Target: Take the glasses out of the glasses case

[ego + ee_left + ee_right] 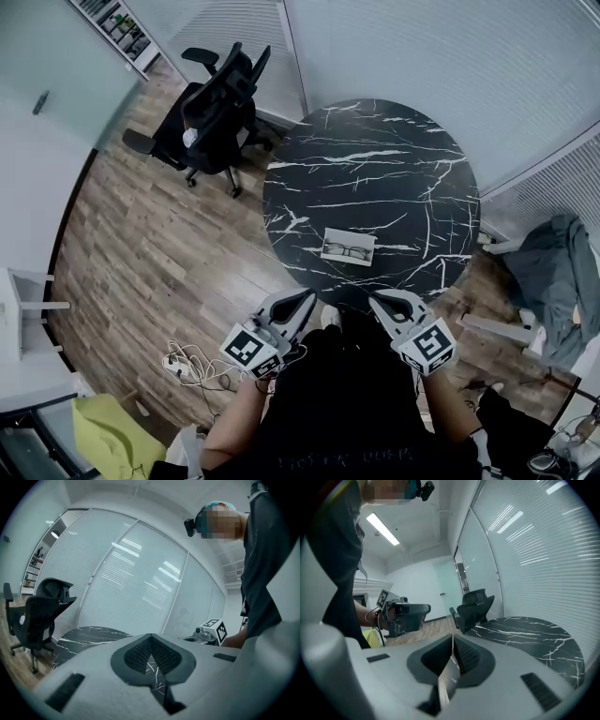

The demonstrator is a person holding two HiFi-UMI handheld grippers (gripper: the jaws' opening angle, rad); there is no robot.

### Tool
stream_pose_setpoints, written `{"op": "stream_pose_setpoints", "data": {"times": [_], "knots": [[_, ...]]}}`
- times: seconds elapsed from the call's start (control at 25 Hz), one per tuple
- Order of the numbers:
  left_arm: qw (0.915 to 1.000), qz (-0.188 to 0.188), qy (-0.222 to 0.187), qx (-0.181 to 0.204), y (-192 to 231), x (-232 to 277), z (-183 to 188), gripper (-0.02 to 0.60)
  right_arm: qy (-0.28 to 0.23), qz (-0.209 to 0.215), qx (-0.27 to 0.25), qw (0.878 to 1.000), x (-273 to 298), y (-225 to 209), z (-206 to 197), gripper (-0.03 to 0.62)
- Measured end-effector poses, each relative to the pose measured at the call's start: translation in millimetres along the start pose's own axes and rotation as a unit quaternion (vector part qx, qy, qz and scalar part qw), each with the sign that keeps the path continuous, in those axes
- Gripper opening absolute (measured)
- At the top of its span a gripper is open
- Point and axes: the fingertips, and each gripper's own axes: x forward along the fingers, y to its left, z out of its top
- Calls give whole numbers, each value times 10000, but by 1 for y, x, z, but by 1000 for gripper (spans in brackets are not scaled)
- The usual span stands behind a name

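A pale, flat glasses case (349, 248) lies open on the near part of the round black marble table (375, 159), with dark-rimmed glasses (346, 250) lying in it. Both grippers hang short of the table's near edge, close to my body. My left gripper (305, 298) is shut and empty, its jaws meeting at the tip (150, 639). My right gripper (377, 300) is likewise shut with nothing in it (452, 641). Neither gripper view shows the case; each shows only the table's far part (89, 637) (534, 634).
A black office chair (211, 112) stands on the wood floor left of the table. A grey garment (558, 272) is draped over a seat at the right. Cables (192, 361) lie on the floor at my left. Blinds and glass walls close off the far side.
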Motion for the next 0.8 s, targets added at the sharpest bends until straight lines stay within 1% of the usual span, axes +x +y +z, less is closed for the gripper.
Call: {"op": "stream_pose_setpoints", "data": {"times": [0.24, 0.36, 0.44, 0.56, 0.8], "knots": [[9996, 253, 82, 52, 6, 21, 1, 18, 254, 82, -163, 9995, 15, -32, -7, 31], [9992, 389, 36, -42, 10, 32, 2, 18, 493, 128, -335, 9981, 26, -48, -17, 32], [9988, 488, 29, -60, 11, 39, 1, 18, 689, 239, -507, 9960, 38, -56, -25, 32], [9979, 638, 115, 40, 12, 44, -7, 18, 963, 455, -658, 9921, 54, -64, -39, 32], [9966, 798, 195, -87, 19, 41, -23, 18, 1490, 614, -1007, 9818, 82, -73, -68, 34]]}}
